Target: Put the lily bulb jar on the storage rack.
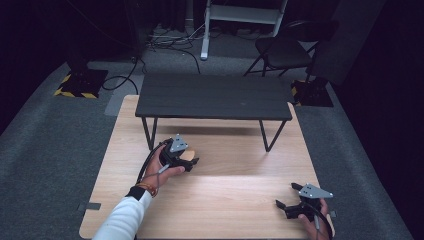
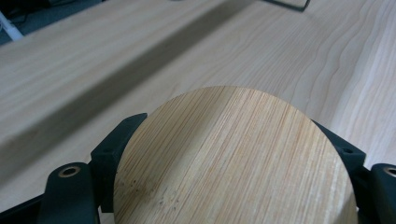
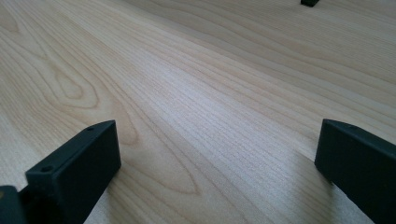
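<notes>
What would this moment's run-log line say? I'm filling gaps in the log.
left gripper: shut on round bamboo disc | right gripper: open, nothing held | surface: light wooden table

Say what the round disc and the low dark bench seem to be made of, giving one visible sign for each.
Round disc: probably bamboo, matt, shown by fine straight parallel grain. It sits between the left tongs.
Low dark bench: dark matt top, perhaps painted wood; thin black legs, likely metal rod.

A pale wooden table (image 1: pixel 225 200) stands on grey carpet (image 1: pixel 55 135) in a dark room, bearing a small black bench (image 1: pixel 214 96), with a folding chair (image 1: pixel 285 50), floor cables (image 1: pixel 170 42) and a white stand (image 1: pixel 240 15) behind.
</notes>
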`<state>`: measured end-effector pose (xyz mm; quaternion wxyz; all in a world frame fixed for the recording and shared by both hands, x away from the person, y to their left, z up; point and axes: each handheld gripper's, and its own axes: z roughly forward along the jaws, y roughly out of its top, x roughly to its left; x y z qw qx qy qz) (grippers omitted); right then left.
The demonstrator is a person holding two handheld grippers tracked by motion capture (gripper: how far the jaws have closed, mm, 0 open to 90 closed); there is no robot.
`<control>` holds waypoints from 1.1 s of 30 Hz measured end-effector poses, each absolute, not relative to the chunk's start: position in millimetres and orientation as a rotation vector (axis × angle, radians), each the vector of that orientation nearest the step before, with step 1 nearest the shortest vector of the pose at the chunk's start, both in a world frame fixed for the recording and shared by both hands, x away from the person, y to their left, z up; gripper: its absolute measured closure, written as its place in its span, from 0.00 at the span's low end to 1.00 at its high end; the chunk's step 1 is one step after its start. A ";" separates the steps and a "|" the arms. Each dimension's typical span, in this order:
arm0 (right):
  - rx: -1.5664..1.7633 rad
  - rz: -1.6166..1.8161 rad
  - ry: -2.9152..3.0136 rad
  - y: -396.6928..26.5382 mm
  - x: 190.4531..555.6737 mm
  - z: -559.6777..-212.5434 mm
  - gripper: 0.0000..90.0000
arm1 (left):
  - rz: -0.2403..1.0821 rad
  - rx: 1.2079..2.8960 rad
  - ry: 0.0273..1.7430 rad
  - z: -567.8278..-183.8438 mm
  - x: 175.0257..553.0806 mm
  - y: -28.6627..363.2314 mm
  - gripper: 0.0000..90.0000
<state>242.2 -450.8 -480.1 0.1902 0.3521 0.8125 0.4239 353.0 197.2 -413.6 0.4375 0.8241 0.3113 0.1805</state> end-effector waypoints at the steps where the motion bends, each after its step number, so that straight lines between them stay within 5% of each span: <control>1: 0.989 1.191 2.283 -450.8 242.2 -480.1 0.00 | 0.441 2.043 0.767 -408.3 352.7 198.0 0.27; 16: 0.989 1.191 2.284 -451.0 242.2 -480.0 0.00 | 0.373 2.013 0.659 -329.4 356.6 192.1 0.27; 33: 0.988 1.193 2.285 -451.0 242.4 -480.1 0.00 | 0.338 1.988 0.519 -243.3 408.9 159.3 0.27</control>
